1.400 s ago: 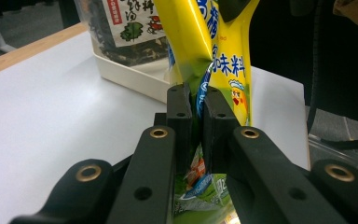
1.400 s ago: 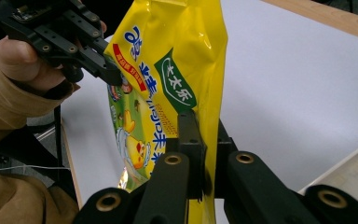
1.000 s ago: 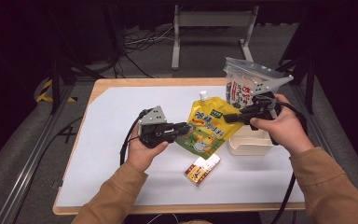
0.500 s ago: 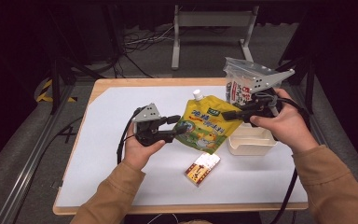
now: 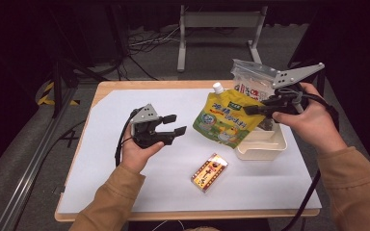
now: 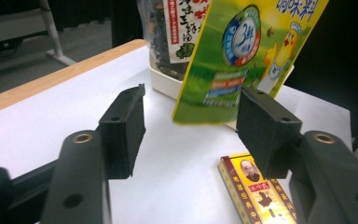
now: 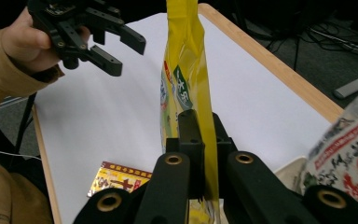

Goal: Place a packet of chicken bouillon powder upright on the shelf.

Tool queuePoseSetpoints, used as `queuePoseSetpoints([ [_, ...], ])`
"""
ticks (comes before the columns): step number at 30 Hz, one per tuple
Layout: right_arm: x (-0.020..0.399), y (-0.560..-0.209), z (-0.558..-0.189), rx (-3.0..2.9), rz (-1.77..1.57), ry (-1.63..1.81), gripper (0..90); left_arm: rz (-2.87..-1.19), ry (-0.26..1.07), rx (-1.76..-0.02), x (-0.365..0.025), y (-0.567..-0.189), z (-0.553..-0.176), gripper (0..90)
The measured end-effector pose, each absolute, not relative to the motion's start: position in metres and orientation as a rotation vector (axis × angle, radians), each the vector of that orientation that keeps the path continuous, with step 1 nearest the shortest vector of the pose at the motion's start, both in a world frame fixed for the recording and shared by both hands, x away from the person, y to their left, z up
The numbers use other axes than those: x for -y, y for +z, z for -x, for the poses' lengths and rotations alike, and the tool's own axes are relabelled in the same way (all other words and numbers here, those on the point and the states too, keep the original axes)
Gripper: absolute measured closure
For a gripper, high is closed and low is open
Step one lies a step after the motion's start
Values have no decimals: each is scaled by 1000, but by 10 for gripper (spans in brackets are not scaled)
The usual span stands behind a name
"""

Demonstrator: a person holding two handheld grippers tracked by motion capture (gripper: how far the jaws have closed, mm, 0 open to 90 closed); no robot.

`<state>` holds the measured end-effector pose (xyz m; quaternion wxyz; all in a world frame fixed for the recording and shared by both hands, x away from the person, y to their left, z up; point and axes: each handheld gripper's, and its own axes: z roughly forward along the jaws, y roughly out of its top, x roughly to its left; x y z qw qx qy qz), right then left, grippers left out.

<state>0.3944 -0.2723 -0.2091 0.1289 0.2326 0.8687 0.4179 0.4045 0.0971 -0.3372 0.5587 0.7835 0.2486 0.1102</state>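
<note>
A yellow-green spouted pouch (image 5: 226,118) hangs above the table, tilted, with my right gripper (image 5: 253,109) shut on its right edge. In the right gripper view the pouch (image 7: 182,79) stands edge-on, pinched between the black jaws of the right gripper (image 7: 204,140). My left gripper (image 5: 171,124) sits to the left of the pouch, a little apart from it. Its jaws have just been opening and nothing is between them. In the left gripper view the pouch (image 6: 247,60) hangs beyond the left gripper (image 6: 191,121).
A white tray (image 5: 265,149) stands under the pouch's right side, holding a clear snack bag (image 5: 250,82) with dark contents. A small yellow-and-red box (image 5: 209,172) lies flat near the table's front. The white mat (image 5: 125,192) is bare on the left.
The left gripper's jaws have opened and come off the pouch's lower left corner. The right gripper has lifted the pouch a little higher and to the right.
</note>
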Motion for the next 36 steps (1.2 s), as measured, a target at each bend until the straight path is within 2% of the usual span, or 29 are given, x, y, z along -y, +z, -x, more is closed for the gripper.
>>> queuePoseSetpoints([
  [15, 311, -200, -402, -2457, -744, 1128, 895, -1883, 291, -654, -114, -338, -408, 361],
  [36, 337, -195, -409, -2429, -765, 1019, 895, -1936, 320, -704, -123, -342, -414, 332],
])
